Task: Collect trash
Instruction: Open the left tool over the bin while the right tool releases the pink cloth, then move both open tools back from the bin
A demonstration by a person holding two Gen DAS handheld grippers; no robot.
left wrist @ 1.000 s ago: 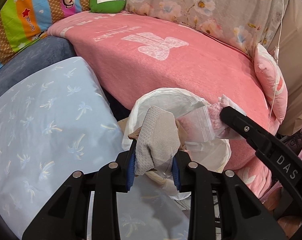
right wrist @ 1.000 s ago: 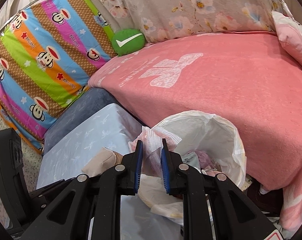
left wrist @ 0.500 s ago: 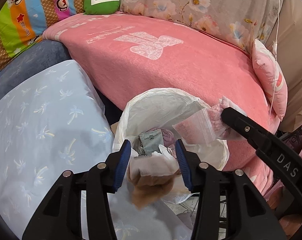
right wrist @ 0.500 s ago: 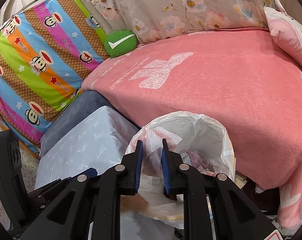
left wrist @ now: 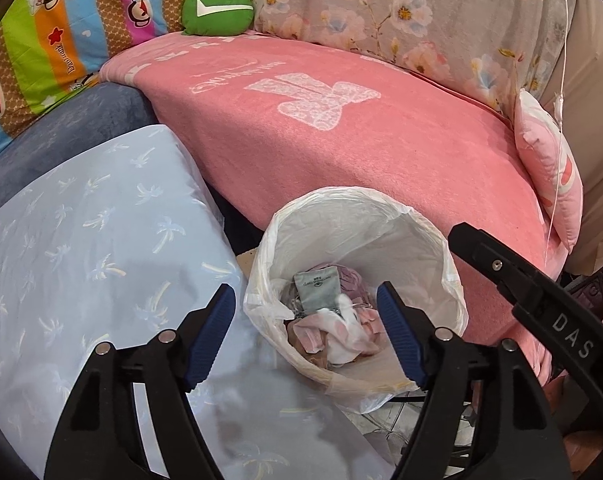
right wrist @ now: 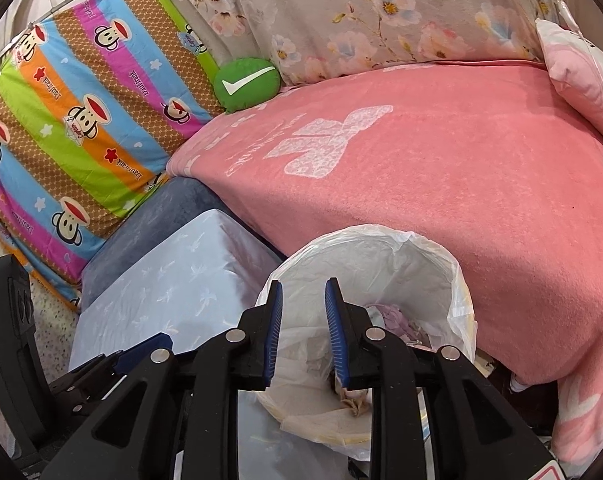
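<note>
A bin lined with a white plastic bag (left wrist: pixel 365 216) stands against the pink bed. Inside lie several pieces of trash: a grey packet (left wrist: pixel 315 286), pink and white wrappers (left wrist: pixel 341 328) and a brown scrap. My left gripper (left wrist: pixel 306 320) is wide open and empty just above the bin's near rim. My right gripper (right wrist: pixel 300 320) is open a little and empty over the bin (right wrist: pixel 397 256); its black arm (left wrist: pixel 521 292) crosses the right side of the left wrist view.
A pink blanket (left wrist: pixel 361 140) covers the bed behind the bin. A light blue palm-print cover (left wrist: pixel 81 260) lies on the surface to the left. A green cushion (right wrist: pixel 247 84), striped monkey cloth (right wrist: pixel 81 120) and pink pillow (left wrist: pixel 549 172) are further back.
My left gripper let go of the beige cloth and opened wide. My right gripper released the clear pink bag and opened a little. Both pieces have dropped into the bin.
</note>
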